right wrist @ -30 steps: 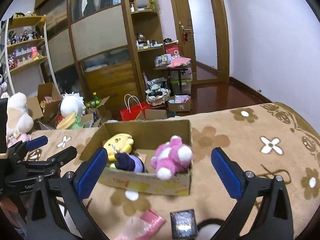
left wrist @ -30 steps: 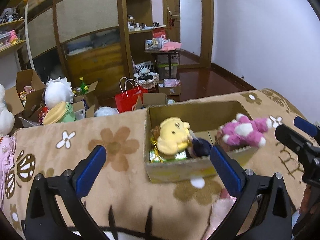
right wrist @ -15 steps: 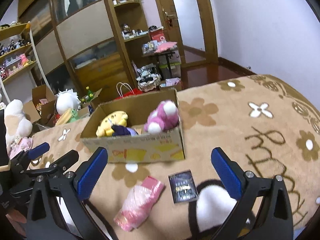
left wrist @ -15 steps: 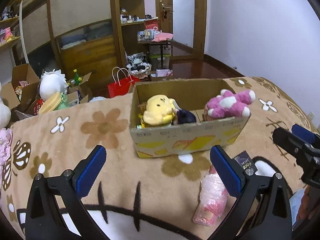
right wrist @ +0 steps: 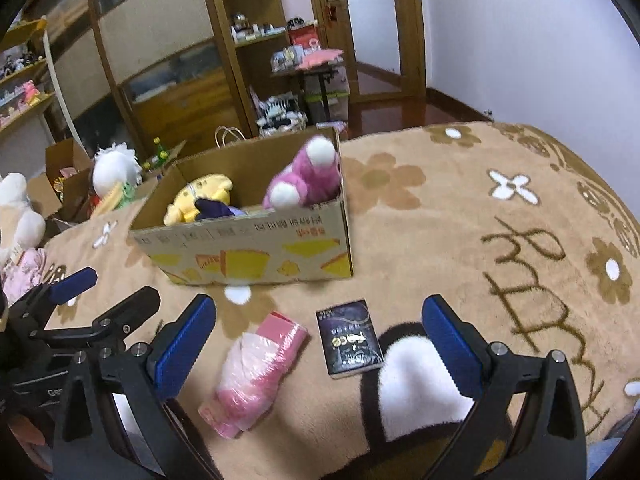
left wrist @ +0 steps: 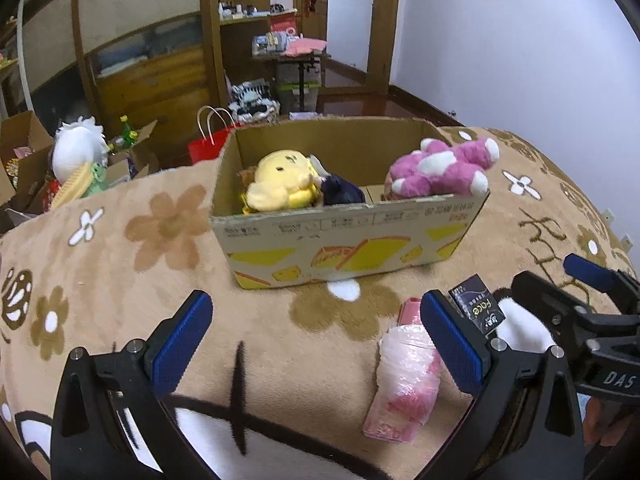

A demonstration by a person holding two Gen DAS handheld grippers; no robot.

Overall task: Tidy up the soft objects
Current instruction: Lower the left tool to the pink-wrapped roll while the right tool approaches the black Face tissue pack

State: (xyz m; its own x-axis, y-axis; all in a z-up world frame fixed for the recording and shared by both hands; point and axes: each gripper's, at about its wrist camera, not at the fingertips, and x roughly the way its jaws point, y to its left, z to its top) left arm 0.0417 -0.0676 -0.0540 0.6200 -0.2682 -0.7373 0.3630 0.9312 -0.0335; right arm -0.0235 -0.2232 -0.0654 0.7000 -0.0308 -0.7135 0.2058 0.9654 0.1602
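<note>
You have three soft toys already in the cardboard box (left wrist: 344, 236), left to right a yellow plush (left wrist: 280, 188), a dark purple plush (left wrist: 340, 194) and a pink bear (left wrist: 440, 172) lying over the right rim. One pink wrapped soft bundle (right wrist: 256, 376) still lies on the blanket (left wrist: 120, 280) near you, just left of one dark card pack (right wrist: 350, 338). Your left gripper (left wrist: 316, 348) and right gripper (right wrist: 320, 348) both hang spread wide and empty over the blanket, so judging by this you are most of the way through.

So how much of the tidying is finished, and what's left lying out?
Done: yellow plush, dark purple plush and pink-and-white plush bear sit in the cardboard box. In hand: nothing; left tongs and right tongs are open. Left: pink plastic-wrapped bundle on the blanket.
</note>
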